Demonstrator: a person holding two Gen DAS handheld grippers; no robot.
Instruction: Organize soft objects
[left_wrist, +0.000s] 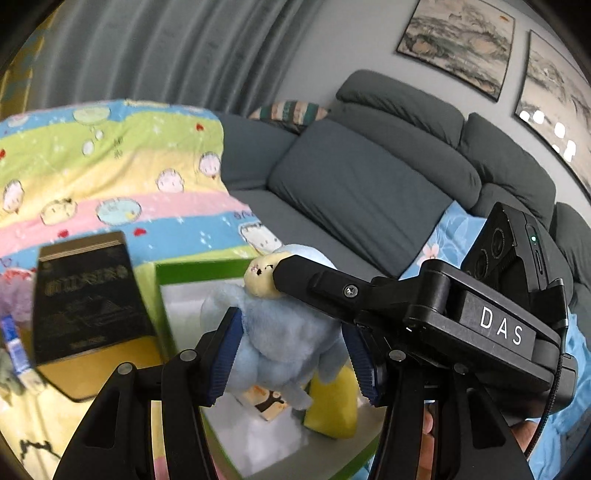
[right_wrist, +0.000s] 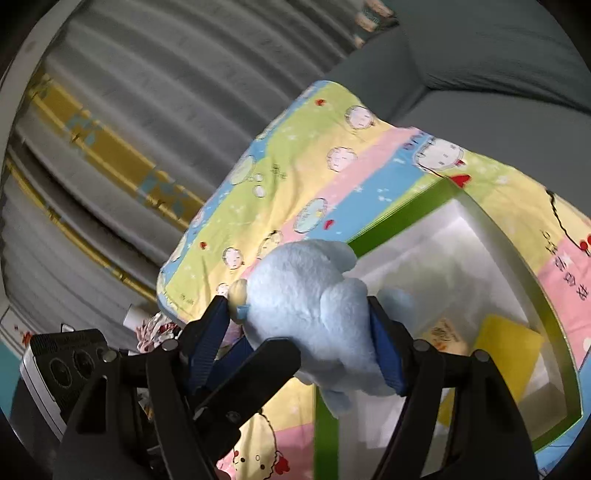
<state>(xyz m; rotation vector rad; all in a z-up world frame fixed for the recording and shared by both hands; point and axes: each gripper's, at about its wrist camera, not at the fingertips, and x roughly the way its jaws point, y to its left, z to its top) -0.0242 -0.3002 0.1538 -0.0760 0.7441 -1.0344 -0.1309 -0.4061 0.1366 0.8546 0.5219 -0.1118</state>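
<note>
Left wrist view: the left claw (left_wrist: 291, 354) is closed part-way on a pale blue plush toy with a cream-yellow face (left_wrist: 284, 328); both blue ribbed pads (left_wrist: 227, 354) press into its sides, so the toy is held. The right claw (left_wrist: 275, 271), black and marked "DAS", enters from the right of the left claw and one fingertip bears on the toy's head. Directly below and beyond the held toy lies a green-rimmed open box with a white interior (left_wrist: 164, 299) — a yellow sponge-like block (left_wrist: 334, 404) and a small printed packet (left_wrist: 267, 402) sit inside it. To the left of the claw, a black and gold rectangular box (left_wrist: 90, 299) lies on a pastel striped cartoon-print blanket (left_wrist: 110, 166). Beyond, to the right, stands a grey cushioned sofa (left_wrist: 369, 173).

Right wrist view: the right claw (right_wrist: 297, 321) stands fairly wide, its two blue-padded fingers (right_wrist: 384, 350) pressed against either flank of the same blue plush toy (right_wrist: 306, 295) — gripped, not loose. One black finger of the left claw (right_wrist: 251, 373) crosses under the toy from the lower left. The green-rimmed box (right_wrist: 402, 214) lies ahead and to the right of the claw, with the yellow block (right_wrist: 506, 350) in it. The blanket (right_wrist: 303, 173) is spread beneath; grey pleated curtains (right_wrist: 147, 92) hang beyond on the left.
</note>
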